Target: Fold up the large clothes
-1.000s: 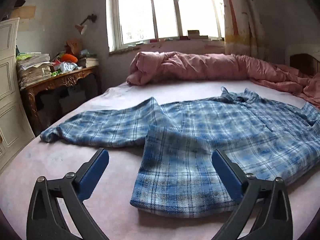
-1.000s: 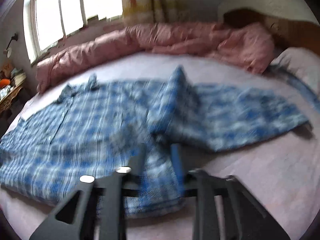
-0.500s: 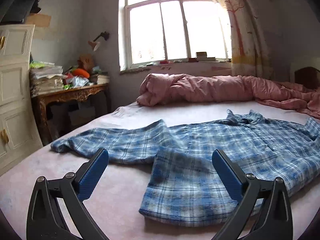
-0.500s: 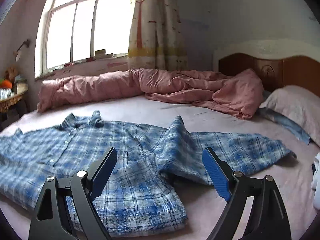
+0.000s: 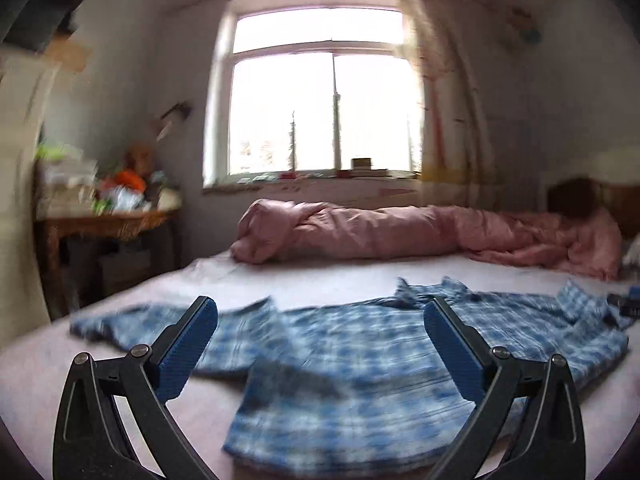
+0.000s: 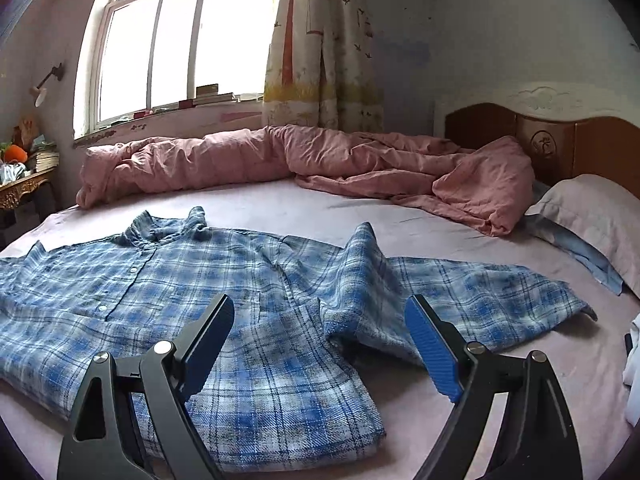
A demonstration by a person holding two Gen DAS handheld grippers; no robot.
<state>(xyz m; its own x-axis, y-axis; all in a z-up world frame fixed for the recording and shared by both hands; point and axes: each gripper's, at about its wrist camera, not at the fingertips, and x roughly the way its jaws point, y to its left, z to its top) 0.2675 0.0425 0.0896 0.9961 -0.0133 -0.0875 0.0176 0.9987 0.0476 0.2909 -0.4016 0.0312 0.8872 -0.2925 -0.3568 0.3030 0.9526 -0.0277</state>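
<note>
Lying spread buttons-up on the near half of the pink bed (image 6: 280, 204), plaid shirt (image 6: 168, 280) with hem turned up, sleeves out sideways for folding, left gripper (image 5: 318, 344) and right gripper (image 6: 320, 344) both gaping, empty, ready.

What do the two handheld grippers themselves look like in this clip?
Both look alike. The left gripper and the right gripper each have two black plastic arms with triangular cutouts, silver round pivot screws, and flat fingers faced with ribbed blue pads. No cables, markings, hands or sleeves show in either view.
</note>
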